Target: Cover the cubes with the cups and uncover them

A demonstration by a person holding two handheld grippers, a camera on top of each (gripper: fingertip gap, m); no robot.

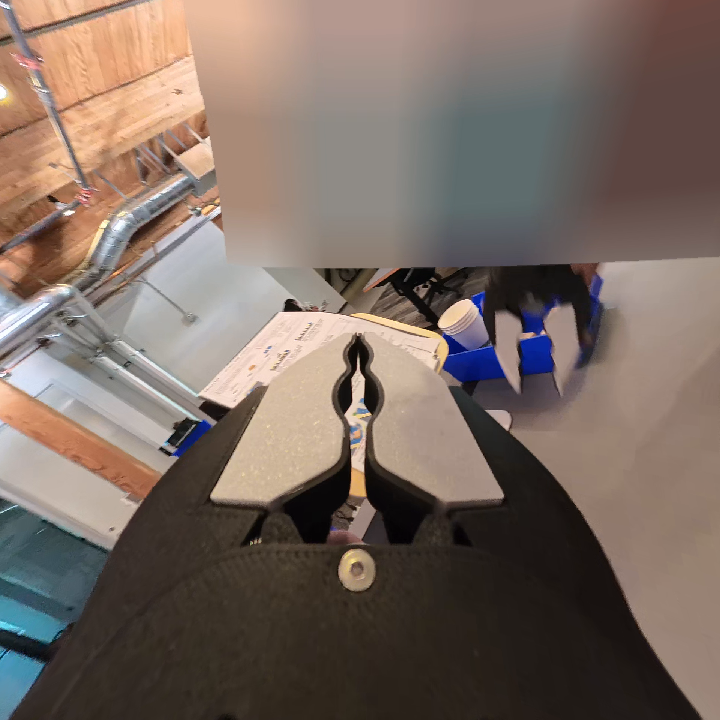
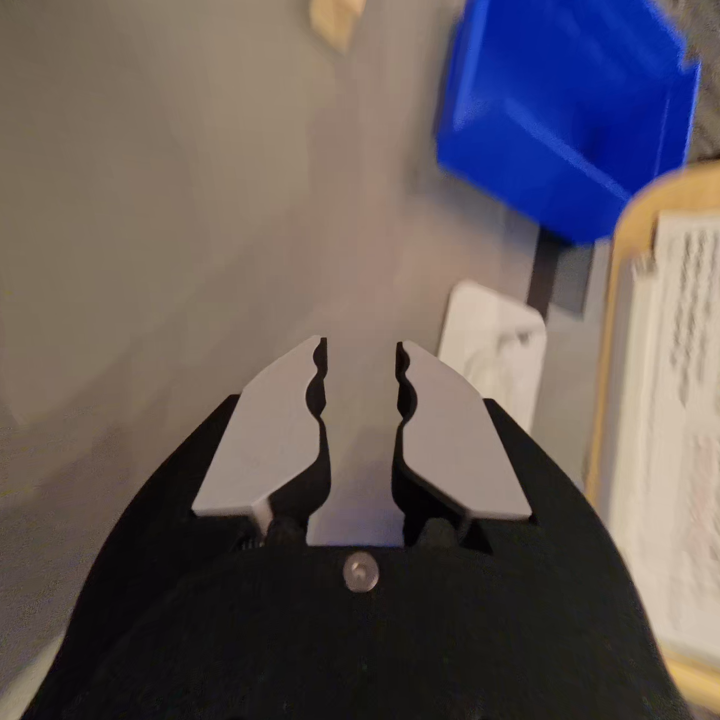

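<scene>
My left gripper (image 1: 357,336) is shut and empty, raised and tilted, pointing past the table's edge. A stack of white paper cups (image 1: 463,323) lies on its side in a blue bin (image 1: 495,360) at the far side of the grey table (image 1: 623,448). My right gripper (image 1: 537,383) also shows in the left wrist view, open, hanging over that bin. In the blurred right wrist view my right gripper (image 2: 361,345) is open and empty above the grey table (image 2: 156,233). A pale wooden cube (image 2: 337,21) sits at the top edge. The blue bin (image 2: 565,117) is at upper right.
A wooden tray (image 2: 607,311) with a printed sheet (image 2: 678,370) lies to the right, and also shows in the left wrist view (image 1: 405,325). A white flat object (image 2: 491,350) lies beside the tray. Ducts and a wooden ceiling fill the left wrist view's left side.
</scene>
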